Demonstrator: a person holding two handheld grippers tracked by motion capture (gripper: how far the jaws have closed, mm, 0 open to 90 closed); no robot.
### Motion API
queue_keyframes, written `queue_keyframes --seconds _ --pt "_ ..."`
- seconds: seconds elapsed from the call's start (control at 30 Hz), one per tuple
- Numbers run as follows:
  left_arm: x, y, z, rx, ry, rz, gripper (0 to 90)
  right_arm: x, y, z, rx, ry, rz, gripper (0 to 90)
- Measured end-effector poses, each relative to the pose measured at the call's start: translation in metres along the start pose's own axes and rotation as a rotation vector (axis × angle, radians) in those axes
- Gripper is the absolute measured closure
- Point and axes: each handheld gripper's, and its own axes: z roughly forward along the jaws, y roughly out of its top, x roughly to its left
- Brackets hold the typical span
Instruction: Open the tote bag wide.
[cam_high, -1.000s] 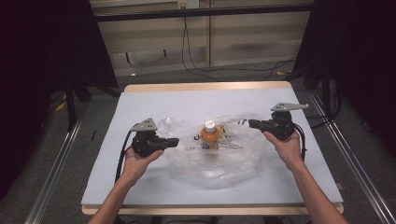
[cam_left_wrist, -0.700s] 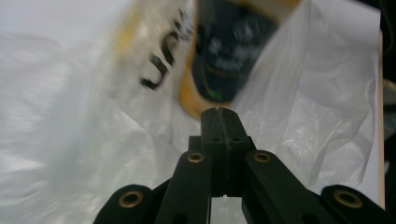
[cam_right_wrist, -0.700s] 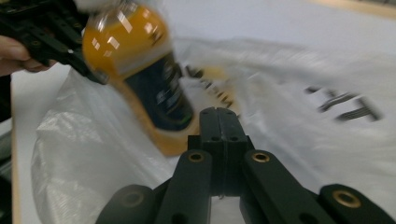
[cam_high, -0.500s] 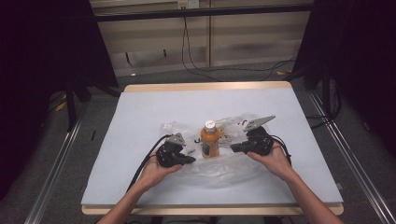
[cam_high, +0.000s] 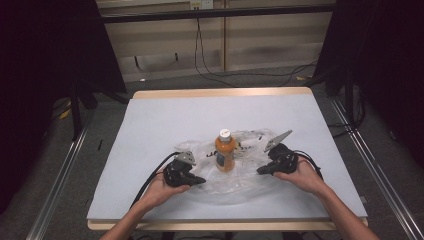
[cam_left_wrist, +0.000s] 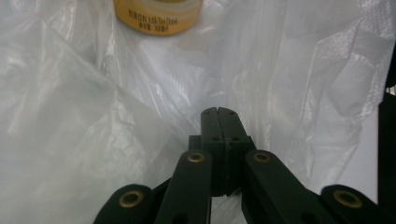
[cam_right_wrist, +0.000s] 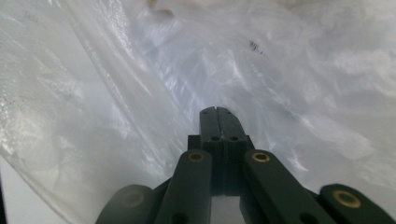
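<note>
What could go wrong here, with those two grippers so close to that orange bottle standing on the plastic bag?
1. The bottle stands upright on the crumpled clear bag; a tug on the film could tip it over.
2. The left gripper and right gripper both sit shut on either side of it, low over the bag; a sideways nudge might knock the bottle.
3. The film is thin and slippery-looking, so it may slide or tear when pinched.

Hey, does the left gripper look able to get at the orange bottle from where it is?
Probably yes. The left gripper, jaws shut, sits just beside the upright orange bottle; crumpled clear plastic bag lies between them, so it might snag, and the jaws must open first.
</note>
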Motion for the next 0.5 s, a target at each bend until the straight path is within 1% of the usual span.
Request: queue_keyframes --seconds 0.07,0.1,0.13,0.17,0.23,0.27,0.3,0.33,0.37,0.43,0.47,0.5 --pt "-0.002 -0.003 -0.002 0.001 0.003 0.007 90.0 0.002 -0.002 -0.002 0.021 0.009 -0.015 90.0" --pt "-0.004 -0.004 -0.004 0.018 0.015 0.01 90.0 0.002 -0.003 -0.003 0.025 0.009 -0.025 90.0" --pt "-0.003 -0.006 -0.004 0.002 -0.003 0.004 90.0 0.003 -0.004 -0.004 0.035 0.015 -0.026 90.0" --pt "-0.004 -0.008 -0.006 0.002 -0.003 0.004 90.0 0.003 -0.005 -0.005 0.043 0.021 -0.036 90.0" --pt "-0.006 -0.01 -0.008 0.003 -0.003 0.003 90.0 0.002 -0.009 -0.008 0.049 0.035 -0.034 90.0" --pt "-0.006 -0.011 -0.009 0.02 -0.001 0.007 90.0 0.002 -0.011 -0.009 0.05 0.033 -0.034 90.0" --pt "-0.008 -0.012 -0.01 0.024 0.013 0.01 90.0 0.002 -0.012 -0.01 0.051 0.036 -0.038 90.0" --pt "-0.008 -0.013 -0.009 0.008 0.001 0.009 90.0 0.003 -0.013 -0.011 0.056 0.035 -0.044 90.0" --pt "-0.01 -0.012 -0.011 0.029 0.034 0.016 90.0 0.002 -0.015 -0.012 0.053 0.042 -0.043 90.0" --pt "-0.009 -0.014 -0.011 0.017 0.004 0.012 90.0 0.002 -0.016 -0.012 0.047 0.041 -0.041 90.0" --pt "-0.01 -0.014 -0.011 0.015 0.008 0.016 90.0 0.002 -0.016 -0.012 0.047 0.041 -0.041 90.0" --pt "-0.01 -0.015 -0.012 0.028 0.011 0.026 90.0 0.002 -0.016 -0.013 0.046 0.04 -0.041 90.0"
